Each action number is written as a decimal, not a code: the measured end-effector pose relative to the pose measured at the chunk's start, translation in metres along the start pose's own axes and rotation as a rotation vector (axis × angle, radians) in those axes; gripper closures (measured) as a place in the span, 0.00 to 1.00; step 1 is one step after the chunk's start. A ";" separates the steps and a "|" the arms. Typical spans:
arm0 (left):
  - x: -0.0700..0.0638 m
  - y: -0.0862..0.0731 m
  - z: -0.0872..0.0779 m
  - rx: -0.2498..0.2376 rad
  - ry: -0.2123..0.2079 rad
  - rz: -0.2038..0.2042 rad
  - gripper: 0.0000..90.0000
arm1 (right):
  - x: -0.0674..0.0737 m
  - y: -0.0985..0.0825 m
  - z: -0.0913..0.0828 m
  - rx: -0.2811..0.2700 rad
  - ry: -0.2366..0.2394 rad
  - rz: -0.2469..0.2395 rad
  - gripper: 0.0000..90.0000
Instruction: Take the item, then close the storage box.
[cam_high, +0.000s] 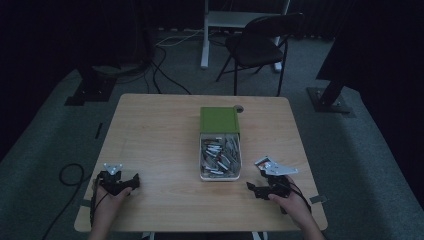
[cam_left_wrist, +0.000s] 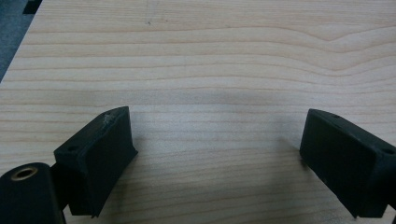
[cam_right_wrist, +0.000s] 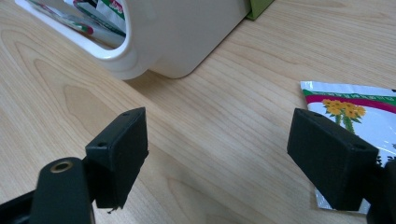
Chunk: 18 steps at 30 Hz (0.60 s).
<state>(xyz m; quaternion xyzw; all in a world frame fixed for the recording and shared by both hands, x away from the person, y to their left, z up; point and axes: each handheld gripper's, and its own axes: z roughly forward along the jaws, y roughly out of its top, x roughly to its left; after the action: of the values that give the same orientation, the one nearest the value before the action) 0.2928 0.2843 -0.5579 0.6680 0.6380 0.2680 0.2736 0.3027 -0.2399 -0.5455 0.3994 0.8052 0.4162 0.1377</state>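
Wooden table carries everything, with most of its surface bare, so there's working room on both sides of the bin. White bin sits mid-table with its green lid slid toward the far end; that leaves the near half uncovered, which reads as access for picking out the packets piled inside. Right gripper is at the near right part of the table, just right of the bin's near corner, pointing left toward it. In the right gripper view the bin's rounded white corner is close ahead, and one seed packet, white with a red band and yellow flowers, lies flat on the wood right next to the right-hand jaw, partly hidden behind it. Jaws are spread wide, nothing between the pads, only bare wood. My read: the packet is let go and set down beside the bin, apart from the pile. I can't tell whether the jaw touches the packet. Left gripper is parked near the left front edge, well apart from the bin, jaws likewise released over plain wood grain in the left gripper view. It looks idle, kept clear of the right hand's lane.
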 end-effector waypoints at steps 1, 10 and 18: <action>-0.001 0.000 0.000 0.002 -0.016 0.017 0.12 | 0.000 0.000 0.000 -0.005 0.002 -0.001 0.21; -0.014 -0.002 -0.004 -0.020 -0.130 0.152 0.17 | 0.002 0.003 0.001 -0.022 0.058 -0.014 0.15; -0.046 0.003 -0.014 -0.055 -0.272 0.253 0.16 | 0.004 0.007 0.002 -0.031 0.066 -0.026 0.15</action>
<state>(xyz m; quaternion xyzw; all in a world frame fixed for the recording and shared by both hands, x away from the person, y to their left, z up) 0.2830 0.2390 -0.5457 0.7652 0.4986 0.2251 0.3396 0.3048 -0.2333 -0.5414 0.3727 0.8078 0.4398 0.1229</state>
